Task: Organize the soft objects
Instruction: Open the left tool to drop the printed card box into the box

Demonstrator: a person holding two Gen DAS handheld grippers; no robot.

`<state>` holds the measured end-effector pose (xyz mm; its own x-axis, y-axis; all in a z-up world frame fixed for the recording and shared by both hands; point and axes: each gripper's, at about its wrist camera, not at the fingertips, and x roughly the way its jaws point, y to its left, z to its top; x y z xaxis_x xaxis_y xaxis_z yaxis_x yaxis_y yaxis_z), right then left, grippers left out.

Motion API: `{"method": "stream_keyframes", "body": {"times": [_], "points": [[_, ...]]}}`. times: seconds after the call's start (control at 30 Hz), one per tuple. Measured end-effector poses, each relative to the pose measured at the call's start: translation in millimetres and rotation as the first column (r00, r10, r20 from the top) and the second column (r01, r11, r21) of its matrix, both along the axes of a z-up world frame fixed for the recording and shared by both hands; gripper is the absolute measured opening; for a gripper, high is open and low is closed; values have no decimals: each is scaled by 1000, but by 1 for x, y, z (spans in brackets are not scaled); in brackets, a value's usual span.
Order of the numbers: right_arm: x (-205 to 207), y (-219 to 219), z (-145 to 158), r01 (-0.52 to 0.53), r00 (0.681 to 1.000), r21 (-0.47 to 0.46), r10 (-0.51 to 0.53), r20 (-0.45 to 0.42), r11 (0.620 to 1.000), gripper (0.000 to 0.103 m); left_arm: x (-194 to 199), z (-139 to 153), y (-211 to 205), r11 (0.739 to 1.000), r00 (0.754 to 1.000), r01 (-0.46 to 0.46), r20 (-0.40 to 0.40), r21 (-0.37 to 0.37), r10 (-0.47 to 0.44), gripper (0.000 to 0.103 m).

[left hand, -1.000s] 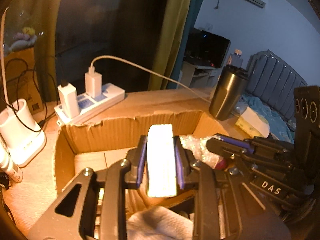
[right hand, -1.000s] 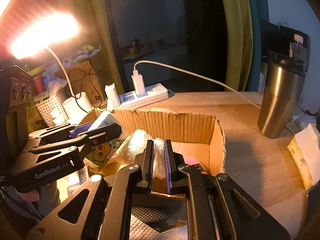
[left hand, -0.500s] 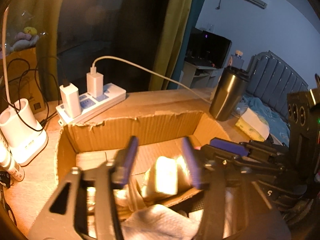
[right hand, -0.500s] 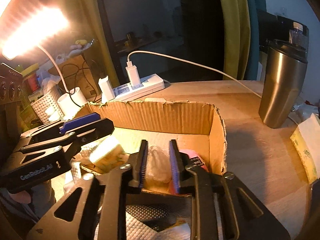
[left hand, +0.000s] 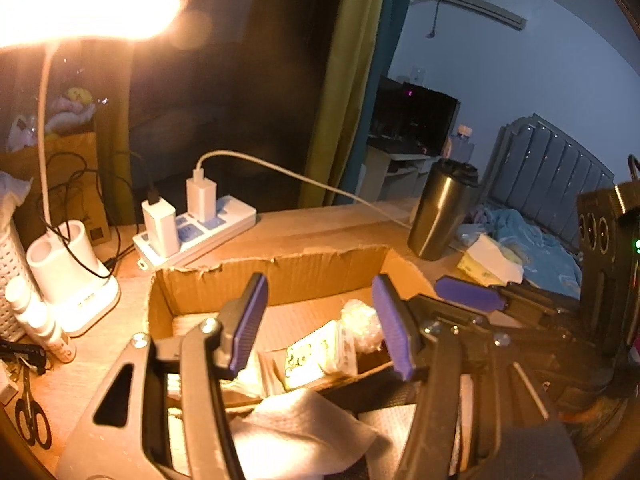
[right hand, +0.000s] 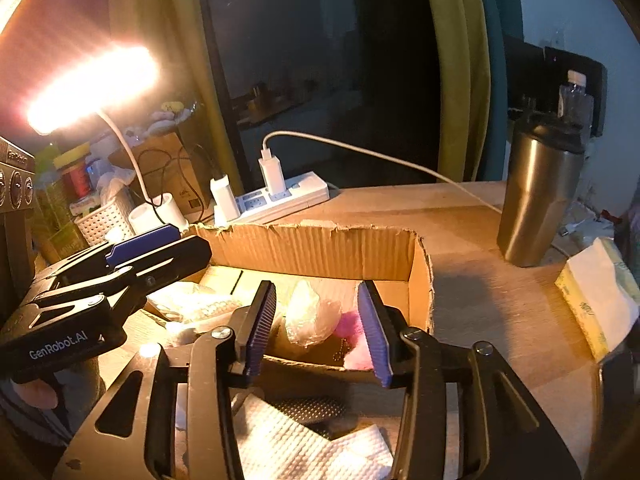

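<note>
Both grippers with fingers spread and holding nothing: tissue pack (left hand: pixel 316 354) in cardboard box (left hand: pixel 280 276), below and ahead of left gripper (left hand: pixel 320 320); clear plastic bundle (right hand: pixel 308 314) ahead of right gripper (right hand: pixel 316 328); loose paper towel (right hand: pixel 296 448) nearest, under both.

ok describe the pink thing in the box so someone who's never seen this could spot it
Find the open cardboard box on the wooden desk, in front of the white power strip. In its right-hand corner, beside a crumpled clear plastic bag, lies the pink fluffy item. It is the only bright pink thing among pale packets.
</note>
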<state>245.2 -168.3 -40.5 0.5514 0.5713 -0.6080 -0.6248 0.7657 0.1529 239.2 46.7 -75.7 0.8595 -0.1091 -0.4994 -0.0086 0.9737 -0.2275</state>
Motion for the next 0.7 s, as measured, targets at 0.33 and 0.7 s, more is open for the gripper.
{"method": "stream_keyframes", "body": {"times": [0.33, 0.7], "points": [[-24, -11, 24, 25, 998, 19, -26, 51, 1000, 58, -30, 22, -4, 1000, 998, 5, 59, 7, -5, 57], [-48, -19, 43, 38, 995, 33, -41, 92, 999, 61, -57, 38, -7, 1000, 995, -1, 102, 13, -1, 58]]}}
